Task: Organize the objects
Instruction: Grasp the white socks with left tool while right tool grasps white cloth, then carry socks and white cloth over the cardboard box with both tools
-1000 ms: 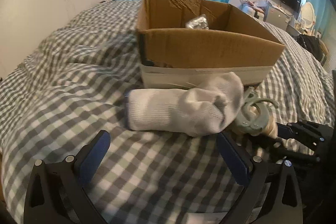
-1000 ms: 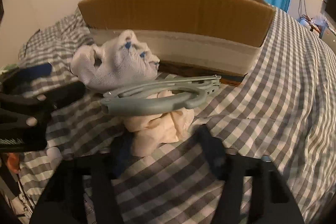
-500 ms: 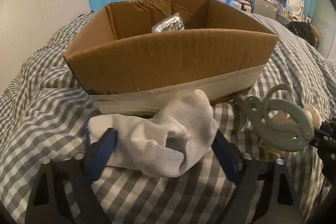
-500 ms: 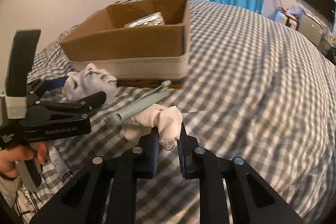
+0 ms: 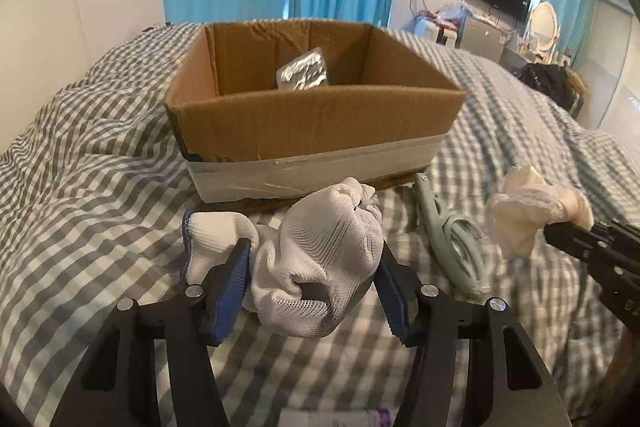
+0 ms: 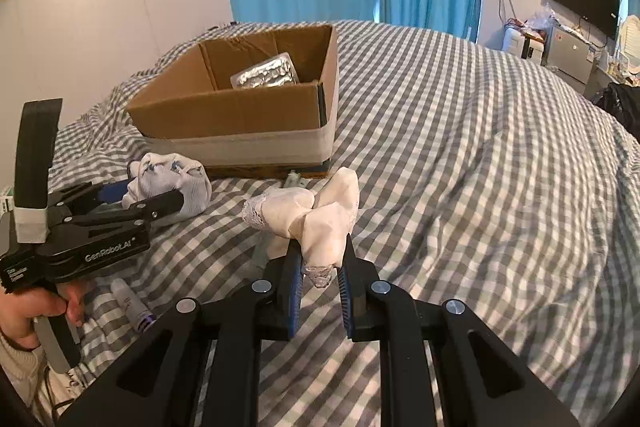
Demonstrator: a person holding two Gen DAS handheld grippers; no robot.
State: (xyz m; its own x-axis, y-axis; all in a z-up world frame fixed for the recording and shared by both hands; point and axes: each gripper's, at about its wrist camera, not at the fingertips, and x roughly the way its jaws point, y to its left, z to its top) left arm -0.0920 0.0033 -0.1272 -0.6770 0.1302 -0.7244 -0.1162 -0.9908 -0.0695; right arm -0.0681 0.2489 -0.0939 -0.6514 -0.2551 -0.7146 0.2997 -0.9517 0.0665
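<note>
My left gripper is shut on a white knit work glove, which also shows in the right wrist view, and holds it in front of the open cardboard box. My right gripper is shut on a cream lace-trimmed cloth and holds it above the checked bed cover; the cloth also shows at the right of the left wrist view. A silver blister pack leans inside the box. A pale green plastic hanger clip lies on the bed between the two grippers.
The box sits on a grey checked bed cover. A small white tube lies on the bed near the hand that holds the left gripper. Blue curtains, a TV and cluttered furniture stand beyond the bed.
My left gripper has closed on the white glove and raised it. My right gripper has lifted the cream cloth off the green clip, which stays on the bed.
</note>
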